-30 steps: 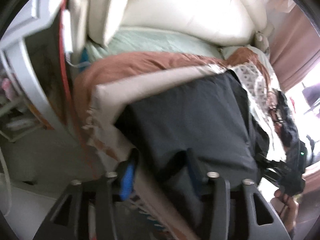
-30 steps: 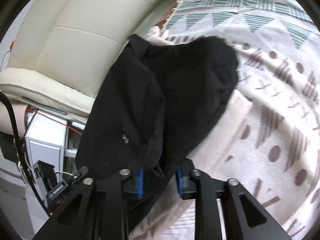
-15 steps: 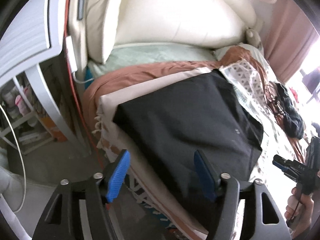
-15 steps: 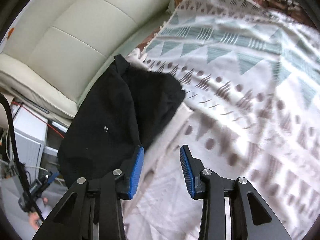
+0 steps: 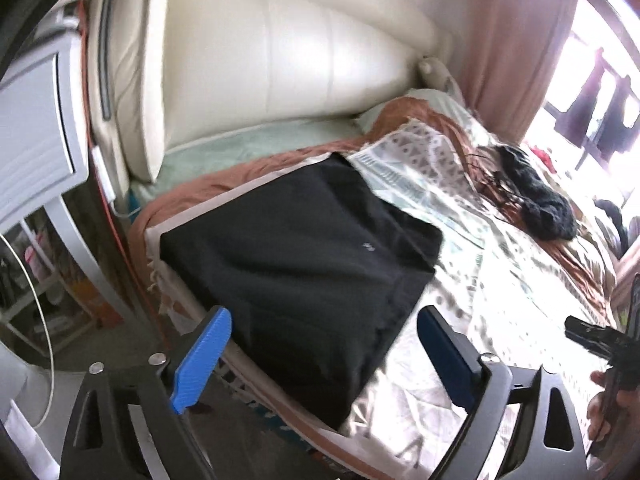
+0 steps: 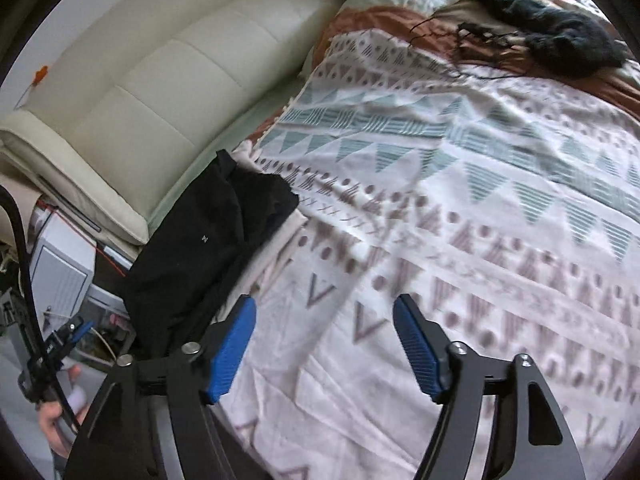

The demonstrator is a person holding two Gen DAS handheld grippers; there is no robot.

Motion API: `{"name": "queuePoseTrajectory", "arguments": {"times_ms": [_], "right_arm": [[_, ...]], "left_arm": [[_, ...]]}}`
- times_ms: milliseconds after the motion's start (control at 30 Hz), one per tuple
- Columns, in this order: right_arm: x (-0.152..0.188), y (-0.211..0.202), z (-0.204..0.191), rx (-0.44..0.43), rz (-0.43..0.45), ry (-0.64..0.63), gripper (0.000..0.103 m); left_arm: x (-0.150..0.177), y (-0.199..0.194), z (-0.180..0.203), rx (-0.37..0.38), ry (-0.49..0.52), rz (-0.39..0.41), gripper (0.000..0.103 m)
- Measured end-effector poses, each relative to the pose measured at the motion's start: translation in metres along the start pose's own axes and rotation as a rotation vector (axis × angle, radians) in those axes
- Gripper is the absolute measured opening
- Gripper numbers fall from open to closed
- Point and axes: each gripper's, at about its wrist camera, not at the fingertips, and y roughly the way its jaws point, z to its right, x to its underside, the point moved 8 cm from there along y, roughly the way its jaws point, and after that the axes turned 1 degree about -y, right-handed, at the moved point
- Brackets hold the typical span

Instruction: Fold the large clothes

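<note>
A folded black garment lies flat at the near corner of the bed, on the patterned blanket. It also shows in the right wrist view, at the left by the cream headboard. My left gripper is open and empty, just above the garment's near edge. My right gripper is open and empty over the patterned blanket, to the right of the garment. A second dark crumpled garment lies farther along the bed, and in the right wrist view at the top right.
A cream padded headboard stands behind the bed. A white cabinet and shelves stand left of the bed, with a red cable along the bed's side. A pink curtain and bright window are at the far right.
Both grippers let go of the black garment, opened and pulled back. The garment now lies folded flat on the bed corner.
</note>
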Motion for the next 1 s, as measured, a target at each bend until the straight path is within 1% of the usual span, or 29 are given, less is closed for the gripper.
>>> {"name": "queuePoseTrajectory", "arguments": {"times_ms": [33,167,233,367,433,533,733,833,933,1000], "right_arm": [[0.003,-0.011,0.004,0.011,0.015,-0.002,0.082],[0.018,-0.050,0.017,0.058,0.070,-0.007,0.089],[0.026,-0.070,0.024,0.084,0.098,-0.011,0.095],[0.041,-0.106,0.035,0.143,0.165,-0.022,0.097],[0.052,-0.122,0.042,0.160,0.193,-0.017,0.102],[0.068,-0.146,0.050,0.198,0.234,-0.015,0.102],[0.109,-0.179,0.060,0.246,0.286,-0.002,0.102],[0.132,-0.193,0.062,0.265,0.312,0.005,0.102],[0.155,-0.206,0.062,0.309,0.341,0.008,0.102],[0.170,-0.213,0.060,0.320,0.356,0.017,0.102]], "left_arm": [[0.002,-0.004,0.007,0.004,0.018,0.008,0.096],[0.011,-0.023,0.035,0.033,0.074,0.031,0.099],[0.017,-0.032,0.049,0.052,0.103,0.045,0.099],[0.031,-0.050,0.076,0.082,0.157,0.069,0.099],[0.038,-0.058,0.088,0.108,0.179,0.084,0.099],[0.049,-0.070,0.100,0.135,0.203,0.110,0.100],[0.076,-0.093,0.123,0.195,0.260,0.150,0.100],[0.089,-0.106,0.128,0.224,0.285,0.163,0.101],[0.103,-0.120,0.131,0.250,0.305,0.174,0.102],[0.113,-0.130,0.133,0.262,0.318,0.185,0.102]]}}
